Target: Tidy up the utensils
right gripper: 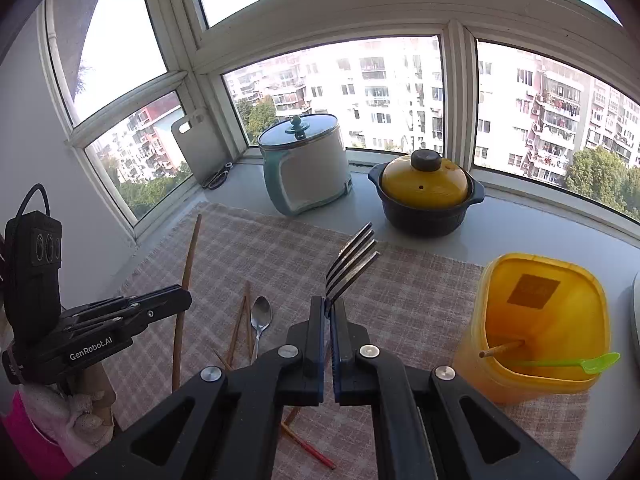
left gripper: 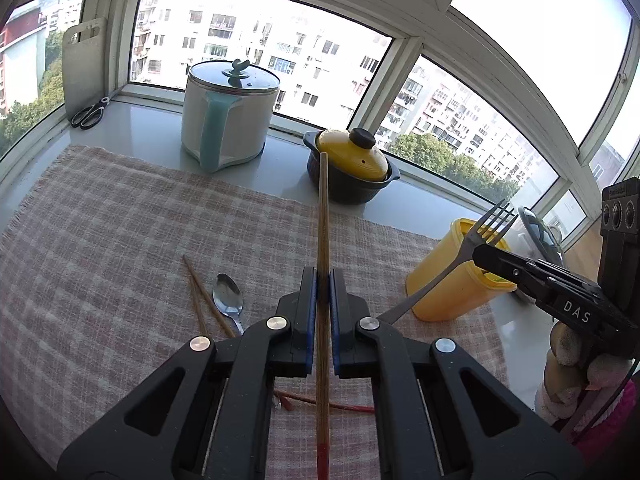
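Left gripper [left gripper: 323, 280] was clamped on a long wooden chopstick [left gripper: 323, 216], held near its middle so it ran straight out ahead, tip up over the checked cloth [left gripper: 120, 220]; right gripper [right gripper: 329, 306] was closed on a metal fork [right gripper: 352, 260], pinched just below the tines with the handle hanging underneath; both pieces were lifted clear of the cloth, likely for carrying to the yellow tub [right gripper: 536, 320]; tub stood at the cloth's right edge, open-topped, with a wooden stick [right gripper: 502, 349] and a green plastic spoon [right gripper: 560, 363] already inside, so it looked like the collecting place; spoon [right gripper: 261, 318] and a loose pair of chopsticks [right gripper: 242, 324] lay on the cloth between the grippers, not yet sorted; red-tipped chopstick [right gripper: 308, 448] lay nearer the camera; white pot [right gripper: 308, 164], yellow-lidded casserole [right gripper: 426, 196], cutting board [right gripper: 198, 148] and scissors [right gripper: 218, 178] sat back on the sill, well apart from the path; green spoon lying across the tub mouth could snag the fork going in; the two grippers might crowd each other at that one opening.
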`<act>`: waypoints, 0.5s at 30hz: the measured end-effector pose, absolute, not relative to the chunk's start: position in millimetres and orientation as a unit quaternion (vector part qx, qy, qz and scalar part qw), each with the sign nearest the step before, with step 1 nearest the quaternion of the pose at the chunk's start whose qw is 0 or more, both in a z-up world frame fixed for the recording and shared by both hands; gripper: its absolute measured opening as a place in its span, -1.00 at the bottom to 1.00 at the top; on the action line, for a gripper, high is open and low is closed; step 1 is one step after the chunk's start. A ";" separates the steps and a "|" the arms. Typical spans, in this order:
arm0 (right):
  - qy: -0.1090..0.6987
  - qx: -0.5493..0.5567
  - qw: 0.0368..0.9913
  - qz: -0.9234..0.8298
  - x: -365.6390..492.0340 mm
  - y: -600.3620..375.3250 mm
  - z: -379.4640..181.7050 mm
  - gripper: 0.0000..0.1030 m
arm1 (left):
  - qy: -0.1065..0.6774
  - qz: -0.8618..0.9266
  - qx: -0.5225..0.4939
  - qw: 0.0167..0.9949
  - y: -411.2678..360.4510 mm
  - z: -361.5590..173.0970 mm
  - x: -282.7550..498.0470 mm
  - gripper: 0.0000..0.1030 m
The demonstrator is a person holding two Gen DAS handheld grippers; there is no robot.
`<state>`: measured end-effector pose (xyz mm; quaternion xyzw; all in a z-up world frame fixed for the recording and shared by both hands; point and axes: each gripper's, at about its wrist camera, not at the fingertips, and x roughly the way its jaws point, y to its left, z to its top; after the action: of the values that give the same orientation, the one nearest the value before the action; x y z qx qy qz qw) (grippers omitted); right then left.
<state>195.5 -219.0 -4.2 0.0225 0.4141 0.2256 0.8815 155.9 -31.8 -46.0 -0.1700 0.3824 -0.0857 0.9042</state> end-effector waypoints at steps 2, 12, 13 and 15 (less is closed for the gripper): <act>0.408 0.027 0.884 0.226 191.7 -228.7 3.6 -1.00 | 0.374 -0.092 -0.173 0.907 -40.3 -39.1 160.9 -0.93; 0.380 0.034 0.901 0.208 176.3 -287.1 40.6 -1.00 | 0.339 -0.125 -0.179 0.915 -92.7 -12.2 191.6 -0.93; 0.378 0.035 0.902 0.205 176.0 -293.3 42.9 -1.00 | 0.336 -0.126 -0.178 0.916 -98.0 -10.2 195.8 -0.93; 0.374 0.037 0.906 0.196 175.8 -307.2 48.0 -1.00 | 0.332 -0.131 -0.184 0.916 -108.3 -6.0 204.4 -0.93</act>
<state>175.8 -307.2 48.0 0.0374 0.3736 0.1962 0.9058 204.4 -108.3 -6.0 -0.1839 0.3318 -0.1309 0.9159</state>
